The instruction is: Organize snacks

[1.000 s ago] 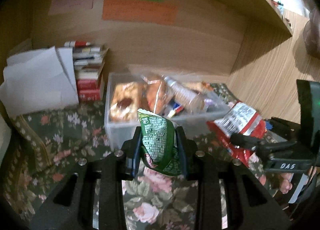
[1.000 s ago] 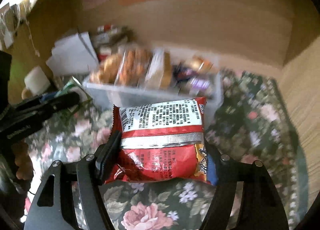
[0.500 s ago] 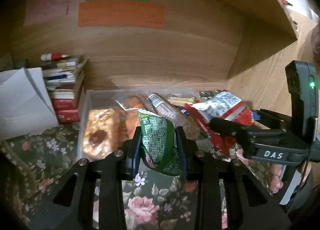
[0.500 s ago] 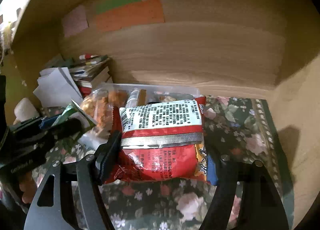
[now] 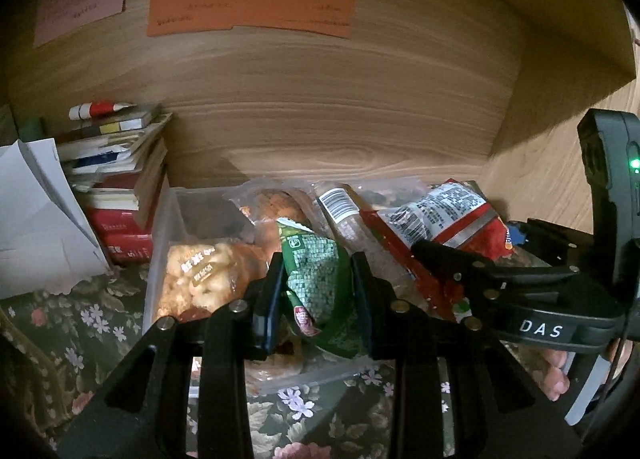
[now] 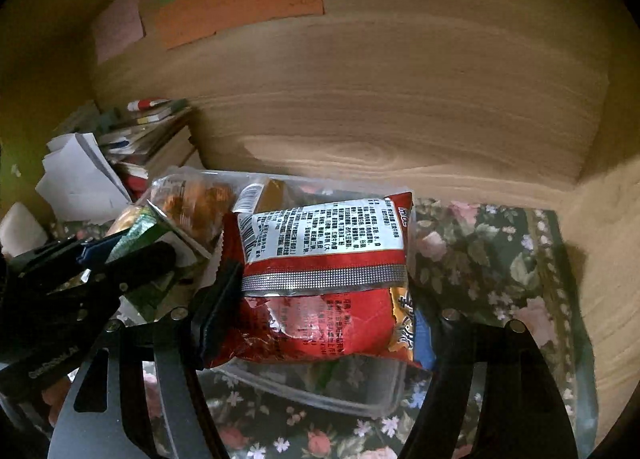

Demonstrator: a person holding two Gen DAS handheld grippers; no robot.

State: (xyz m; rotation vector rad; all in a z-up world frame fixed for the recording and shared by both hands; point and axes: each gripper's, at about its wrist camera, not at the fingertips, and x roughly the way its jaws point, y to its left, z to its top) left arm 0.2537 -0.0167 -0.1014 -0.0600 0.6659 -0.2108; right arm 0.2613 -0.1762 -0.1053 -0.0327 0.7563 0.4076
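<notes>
Snacks are seen packed in a clear plastic bin (image 5: 160,259) that sits on a flowered cloth (image 5: 60,331) under a wooden shelf. A green packet (image 5: 316,283) is pinched between the closed-in fingers of the left gripper (image 5: 316,291) and is held over the bin's near half. A red bag (image 6: 320,283) is gripped at its sides by the right gripper (image 6: 320,319), whose fingers are spread about as wide as the bag, over the bin's right part. In the left wrist view the red bag is found at 2 o'clock from the green packet. A stack of books (image 5: 120,187) and white paper (image 5: 36,219) are placed at 9 o'clock of the bin. Coloured notes (image 5: 248,5) are stuck on the back panel at 12 o'clock
</notes>
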